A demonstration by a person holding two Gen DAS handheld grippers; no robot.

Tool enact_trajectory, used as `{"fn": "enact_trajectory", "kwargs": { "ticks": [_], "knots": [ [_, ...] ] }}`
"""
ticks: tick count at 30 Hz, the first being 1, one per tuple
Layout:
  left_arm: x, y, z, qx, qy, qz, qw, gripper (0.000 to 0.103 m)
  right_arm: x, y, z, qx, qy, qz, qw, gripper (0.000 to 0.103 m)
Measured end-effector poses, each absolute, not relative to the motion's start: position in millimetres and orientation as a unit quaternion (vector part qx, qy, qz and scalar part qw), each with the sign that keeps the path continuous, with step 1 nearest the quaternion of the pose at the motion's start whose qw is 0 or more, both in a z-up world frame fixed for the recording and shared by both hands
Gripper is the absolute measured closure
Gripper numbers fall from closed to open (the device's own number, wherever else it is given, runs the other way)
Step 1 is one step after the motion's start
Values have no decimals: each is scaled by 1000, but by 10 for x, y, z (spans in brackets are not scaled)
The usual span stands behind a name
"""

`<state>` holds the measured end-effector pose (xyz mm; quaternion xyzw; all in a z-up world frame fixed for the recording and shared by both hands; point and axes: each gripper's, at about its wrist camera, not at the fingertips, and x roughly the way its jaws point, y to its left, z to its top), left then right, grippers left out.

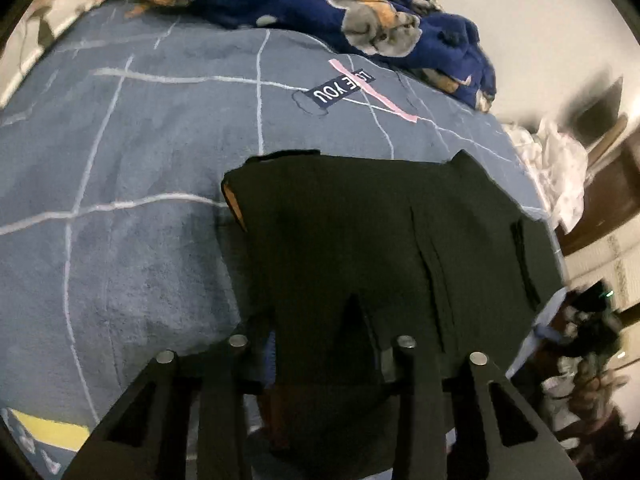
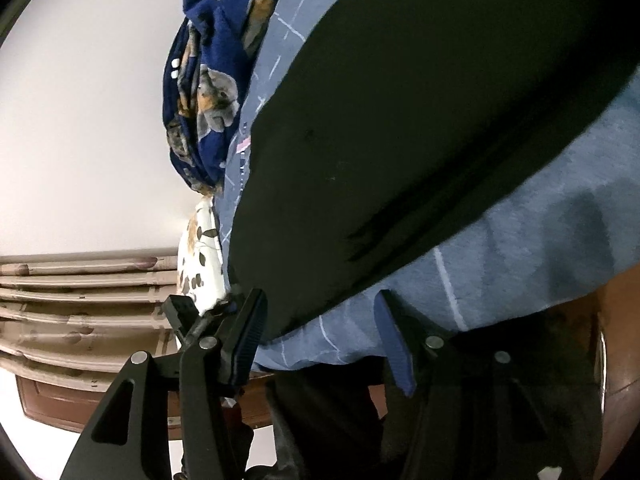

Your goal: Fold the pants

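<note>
The black pants (image 1: 360, 240) lie spread on a blue-grey bedspread (image 1: 132, 208). In the left wrist view my left gripper (image 1: 320, 344) is low over the near part of the pants; the dark cloth covers its fingertips, so its state is unclear. In the right wrist view the pants (image 2: 400, 140) stretch away up and to the right. My right gripper (image 2: 320, 320) is open at the edge of the bed, its left finger (image 2: 250, 328) touching the pants' near end and its right finger (image 2: 394, 344) against the bedspread (image 2: 540, 248).
A crumpled navy blanket with animal print (image 1: 320, 4) lies at the far side of the bed, also in the right wrist view (image 2: 204, 92). A floral pillow (image 2: 200, 264) and brown wooden furniture (image 2: 80, 300) stand beside the bed. White crumpled cloth (image 1: 560, 160) lies at the right.
</note>
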<state>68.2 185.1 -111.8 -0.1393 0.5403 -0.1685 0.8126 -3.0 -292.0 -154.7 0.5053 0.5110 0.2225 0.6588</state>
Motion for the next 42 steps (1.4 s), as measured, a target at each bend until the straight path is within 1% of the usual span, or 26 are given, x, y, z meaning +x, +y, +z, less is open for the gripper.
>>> {"fn": "enact_trajectory", "kwargs": {
  "ticks": [1, 2, 3, 4, 7, 9, 11, 14, 15, 16, 18, 20, 23, 26, 30, 32, 33, 37, 42],
  "knots": [
    [683, 1847, -1090, -142, 541, -164, 813, 77, -34, -2913, -1535, 502, 511, 225, 661, 48],
    [682, 1861, -1039, -158, 540, -156, 812, 79, -16, -2888, -1508, 493, 512, 227, 666, 48],
    [668, 1879, -974, -180, 535, -157, 810, 84, 4, -2862, -1487, 488, 513, 231, 668, 48],
    [647, 1879, -866, -204, 524, -166, 810, 86, 33, -2838, -1457, 480, 513, 235, 671, 48],
    [573, 1660, -383, -229, 491, -203, 816, 86, 156, -2764, -1313, 439, 513, 245, 695, 48],
    [566, 1362, -62, -236, 479, -237, 812, 86, 245, -2759, -1230, 427, 505, 256, 705, 48],
    [599, 871, 253, -215, 470, -279, 810, 86, 338, -2807, -1165, 437, 488, 275, 703, 48],
    [684, 178, 476, -191, 465, -335, 797, 86, 424, -2992, -1150, 476, 461, 290, 690, 43],
    [715, -16, 523, -185, 462, -351, 793, 89, 437, -3057, -1161, 491, 454, 293, 684, 38],
    [754, -237, 542, -183, 459, -371, 786, 100, 444, -3148, -1186, 510, 445, 296, 674, 34],
    [853, -651, 529, -176, 458, -399, 775, 100, 419, -3301, -1238, 536, 428, 291, 667, 28],
    [959, -980, 446, -146, 454, -394, 786, 100, 392, -3415, -1314, 555, 421, 292, 655, 26],
    [1030, -1091, 304, -171, 462, -397, 775, 100, 400, -3485, -1400, 558, 427, 280, 654, 24],
    [927, -975, 312, -124, 448, -372, 804, 98, 401, -3519, -1481, 570, 429, 280, 642, 24],
    [724, -631, 194, -86, 444, -341, 824, 97, 443, -3489, -1512, 544, 453, 260, 656, 24],
    [616, -414, 81, -76, 452, -326, 827, 92, 469, -3538, -1436, 507, 457, 232, 693, 24],
    [578, -333, 9, -73, 458, -315, 828, 88, 500, -3562, -1394, 490, 458, 226, 707, 24],
    [471, -43, -337, -104, 486, -301, 814, 86, 637, -3542, -1427, 468, 471, 230, 711, 24],
    [381, 82, -567, -131, 503, -289, 804, 86, 810, -3353, -1403, 415, 492, 235, 728, 24]
  ]
}}
